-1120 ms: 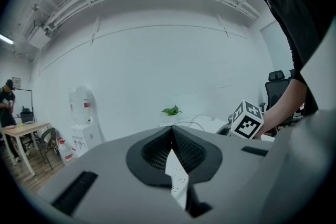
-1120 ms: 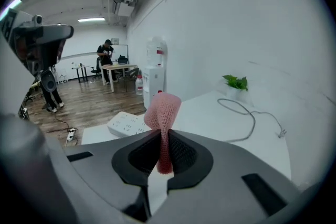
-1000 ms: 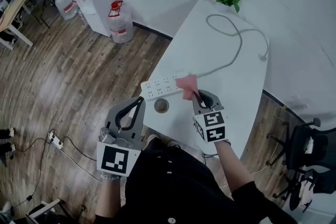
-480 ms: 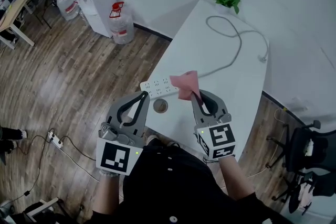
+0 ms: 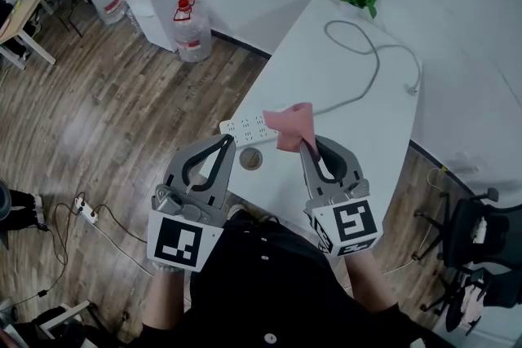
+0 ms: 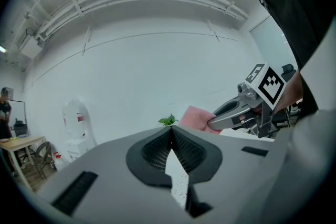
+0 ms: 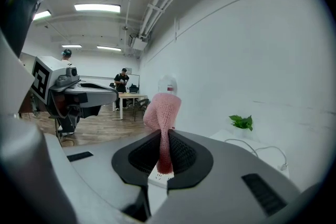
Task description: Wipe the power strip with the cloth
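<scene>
Cloth (image 5: 289, 125) pinched in right tongs (image 5: 307, 145), held up; left tongs (image 5: 227, 142) pressed together alongside.

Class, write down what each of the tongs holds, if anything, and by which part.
The right tongs pinch the cloth near one end; the rest stands free above them. The left tongs are shut on nothing.
</scene>
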`<state>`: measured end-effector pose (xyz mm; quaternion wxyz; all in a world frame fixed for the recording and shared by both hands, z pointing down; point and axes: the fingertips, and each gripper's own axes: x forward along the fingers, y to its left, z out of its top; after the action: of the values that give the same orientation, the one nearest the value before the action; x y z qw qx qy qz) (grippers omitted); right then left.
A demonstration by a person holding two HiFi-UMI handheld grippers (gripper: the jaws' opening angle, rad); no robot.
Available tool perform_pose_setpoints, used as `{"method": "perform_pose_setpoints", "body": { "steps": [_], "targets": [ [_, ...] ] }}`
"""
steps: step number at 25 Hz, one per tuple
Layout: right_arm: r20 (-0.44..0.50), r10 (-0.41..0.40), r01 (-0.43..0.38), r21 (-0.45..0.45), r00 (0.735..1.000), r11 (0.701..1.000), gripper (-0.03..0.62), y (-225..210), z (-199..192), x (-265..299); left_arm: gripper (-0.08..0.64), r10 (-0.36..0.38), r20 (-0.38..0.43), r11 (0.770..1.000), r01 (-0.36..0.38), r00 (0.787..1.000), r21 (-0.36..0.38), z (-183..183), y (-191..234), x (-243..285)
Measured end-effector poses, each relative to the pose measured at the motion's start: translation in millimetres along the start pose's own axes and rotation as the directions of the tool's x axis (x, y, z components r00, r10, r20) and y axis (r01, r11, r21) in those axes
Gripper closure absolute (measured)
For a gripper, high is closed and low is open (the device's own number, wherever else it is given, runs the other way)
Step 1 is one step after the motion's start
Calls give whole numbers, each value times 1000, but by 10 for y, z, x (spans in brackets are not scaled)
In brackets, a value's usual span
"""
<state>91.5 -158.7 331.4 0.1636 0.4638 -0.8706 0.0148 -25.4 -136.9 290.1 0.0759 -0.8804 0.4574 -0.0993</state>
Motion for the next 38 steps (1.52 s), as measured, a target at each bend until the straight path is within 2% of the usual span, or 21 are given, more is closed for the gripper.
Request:
{"method": "perform_pose_setpoints", "body": {
  "steps": [7, 22, 28, 38],
  "targets": [
    [2, -2, 2, -58, 1000, 998, 541, 45, 52, 0, 546, 5, -2, 1000, -5, 1000, -12, -8, 6, -18],
    [-4, -31, 31, -52, 1000, 998, 541, -22, 24, -17, 546, 5, -19, 999, -6, 1000, -33, -59, 17, -6],
    [-5, -49, 48, -46, 999, 998, 541, 2, 10, -23, 546, 0, -1, 999, 0, 1000, -32, -53, 30, -48],
    [-10, -25, 25, -51, 1000, 998, 541, 64, -14, 17, 546, 0, 6, 1000, 0, 1000, -16, -65, 27, -36]
  ]
}}
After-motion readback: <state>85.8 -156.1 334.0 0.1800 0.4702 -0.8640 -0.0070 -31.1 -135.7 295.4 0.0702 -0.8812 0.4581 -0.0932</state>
